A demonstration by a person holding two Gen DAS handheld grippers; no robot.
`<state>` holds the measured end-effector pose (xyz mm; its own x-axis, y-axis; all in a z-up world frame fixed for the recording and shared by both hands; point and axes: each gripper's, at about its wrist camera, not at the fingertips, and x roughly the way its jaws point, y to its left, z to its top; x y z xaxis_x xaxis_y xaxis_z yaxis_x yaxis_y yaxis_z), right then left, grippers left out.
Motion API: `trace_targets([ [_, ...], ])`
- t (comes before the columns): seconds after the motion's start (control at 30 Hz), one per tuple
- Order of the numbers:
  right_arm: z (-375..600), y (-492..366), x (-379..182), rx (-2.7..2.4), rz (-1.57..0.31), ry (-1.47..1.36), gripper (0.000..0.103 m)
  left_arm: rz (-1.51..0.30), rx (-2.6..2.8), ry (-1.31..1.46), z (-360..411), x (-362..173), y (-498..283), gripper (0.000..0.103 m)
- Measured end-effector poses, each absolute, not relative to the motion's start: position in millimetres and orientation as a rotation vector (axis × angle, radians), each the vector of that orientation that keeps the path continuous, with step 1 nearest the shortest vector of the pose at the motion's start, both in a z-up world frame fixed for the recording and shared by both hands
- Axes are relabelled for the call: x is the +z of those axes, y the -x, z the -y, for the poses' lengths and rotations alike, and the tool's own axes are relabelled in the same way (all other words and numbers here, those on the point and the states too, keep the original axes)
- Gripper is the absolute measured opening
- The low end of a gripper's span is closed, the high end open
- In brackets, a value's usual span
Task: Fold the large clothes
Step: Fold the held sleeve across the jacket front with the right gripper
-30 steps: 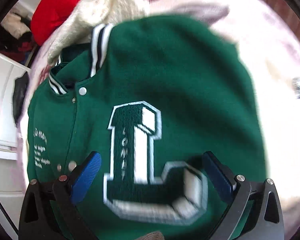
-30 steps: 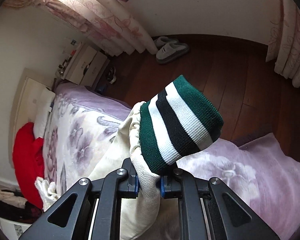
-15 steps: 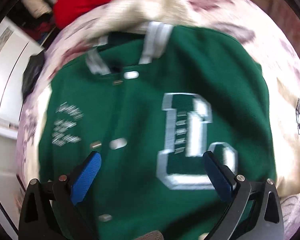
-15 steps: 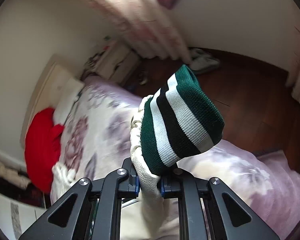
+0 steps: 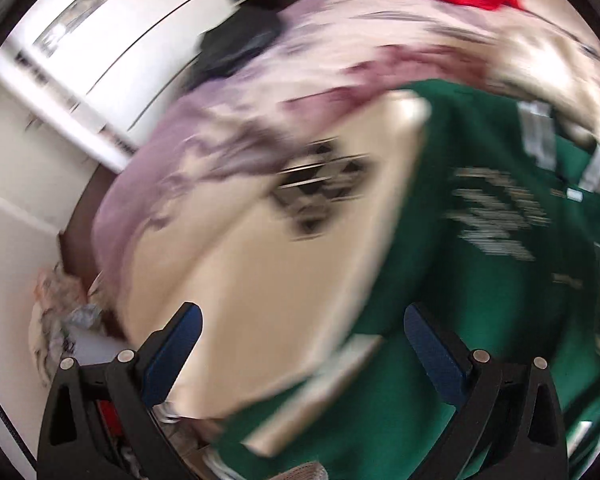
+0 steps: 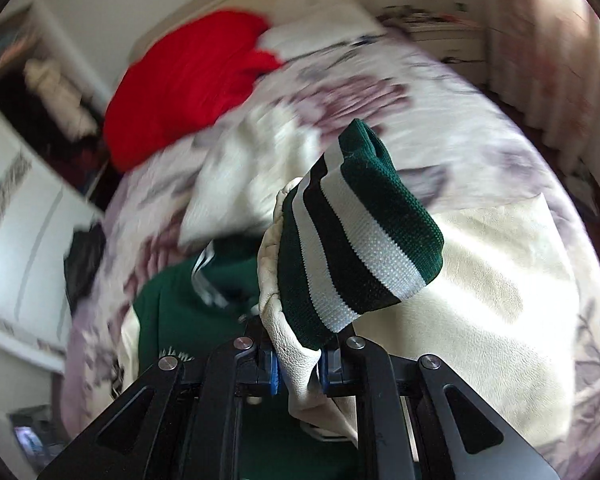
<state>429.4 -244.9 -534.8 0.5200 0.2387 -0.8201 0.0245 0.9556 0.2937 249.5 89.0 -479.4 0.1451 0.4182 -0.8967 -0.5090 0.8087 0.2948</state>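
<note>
Clamped narrow on the cream leather sleeve (image 6: pixel 290 344) just below its green, white and black striped knit cuff (image 6: pixel 360 236), the right gripper (image 6: pixel 298 364) carries that sleeve end above the green wool varsity jacket (image 6: pixel 168 312), which lies spread on the lilac floral bedspread (image 6: pixel 480 152). Nearer the camera in the left wrist view, the left gripper (image 5: pixel 300 344) hangs with its 2 blue pads (image 5: pixel 432 344) wide apart and nothing between them, over the jacket's other cream sleeve (image 5: pixel 284 280) and its green front (image 5: pixel 480 260); motion blur hides finer detail. Judging by the task, the step in hand is folding the held sleeve across the body. To do it well, the cuff should be laid flat and square over the chest, kept taut so the leather does not bunch, and let go only once it rests on the fabric. Farther off lie a red garment (image 6: pixel 192 80) and a white pillow (image 6: pixel 320 36).
</note>
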Motion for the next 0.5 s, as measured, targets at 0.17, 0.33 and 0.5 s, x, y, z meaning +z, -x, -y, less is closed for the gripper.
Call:
trace_targets([
  [0.17, 77, -456, -612, 0.163, -1.165, -0.018, 0.015, -1.335, 0.776, 0.188, -182, -503, -201, 0.103],
  [0.33, -16, -449, -664, 0.384, -1.433, -0.031, 0.071, -1.380, 0.821, 0.357, -245, -511, -135, 0.103],
  [0.5, 28, -418, -624, 0.512, -1.417, -0.378, 0.081, -1.422, 0.786, 0.692, -289, -545, -63, 0.103],
])
